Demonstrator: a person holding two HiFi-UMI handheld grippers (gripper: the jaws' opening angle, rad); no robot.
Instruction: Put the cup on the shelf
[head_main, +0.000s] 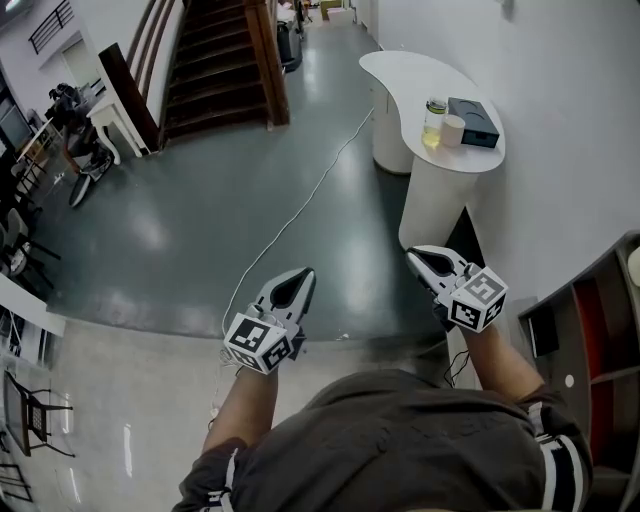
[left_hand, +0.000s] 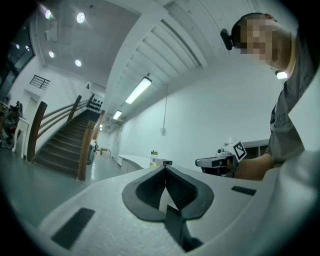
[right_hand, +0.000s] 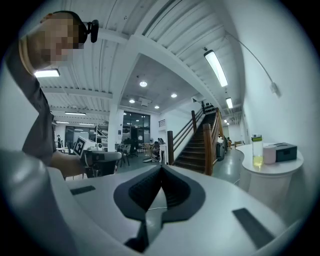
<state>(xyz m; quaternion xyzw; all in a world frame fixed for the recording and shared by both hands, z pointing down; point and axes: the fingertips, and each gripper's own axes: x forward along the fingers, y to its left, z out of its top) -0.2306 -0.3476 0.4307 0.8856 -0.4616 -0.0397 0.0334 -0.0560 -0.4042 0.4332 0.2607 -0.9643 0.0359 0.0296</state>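
A small white cup (head_main: 453, 130) stands on a white curved table (head_main: 415, 75) by the right wall, between a bottle of yellow liquid (head_main: 434, 122) and a dark box (head_main: 474, 122). In the right gripper view the cup (right_hand: 269, 153) sits far off at the right. The shelf (head_main: 590, 330) is at the lower right, beside the person. My left gripper (head_main: 300, 272) and right gripper (head_main: 412, 254) are both held out over the floor, well short of the table. Each is shut with nothing between its jaws, as the left gripper (left_hand: 165, 167) and right gripper (right_hand: 161, 166) show close up.
A dark staircase (head_main: 215, 60) rises at the back. A white cable (head_main: 300, 205) runs across the grey floor toward the table. Chairs and desks (head_main: 75, 130) stand at the far left. The white wall (head_main: 560, 90) runs along the right.
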